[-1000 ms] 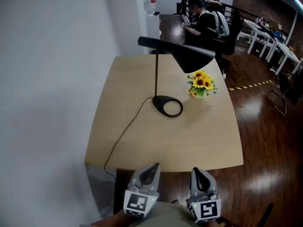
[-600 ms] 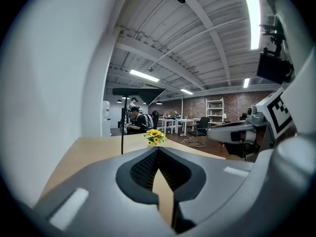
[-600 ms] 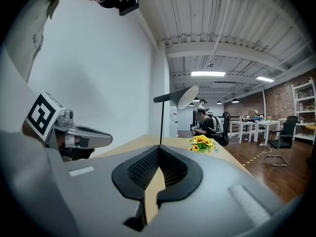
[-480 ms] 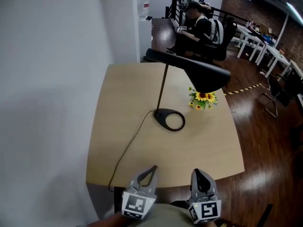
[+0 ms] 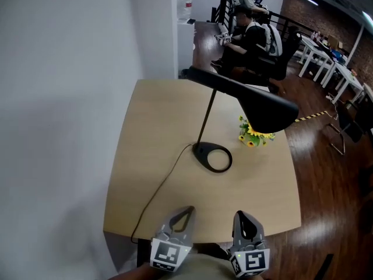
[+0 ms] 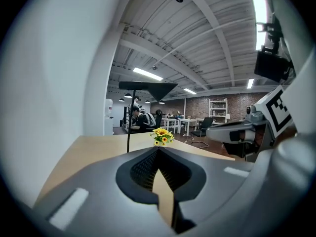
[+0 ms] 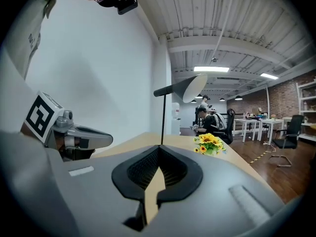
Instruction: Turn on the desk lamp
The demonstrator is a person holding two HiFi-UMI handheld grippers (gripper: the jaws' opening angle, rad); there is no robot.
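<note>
Both pairs of jaws pressed together, empty: grey left gripper and grey right gripper held low at pale wooden table's near edge, handles cut off. Black desk lamp mid-table; shade half-hides yellow flower bunch.

desk lamp, flowers on table | left tool, right tool at edge

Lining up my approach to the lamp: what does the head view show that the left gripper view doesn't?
Only the head view: the lamp's ring base and its cord running off the table at its near edge. Only the left gripper view: ceiling lights, and a close look at the left tongs, shut on nothing. Both: the lamp shade, sunflowers, table and right tongs.
</note>
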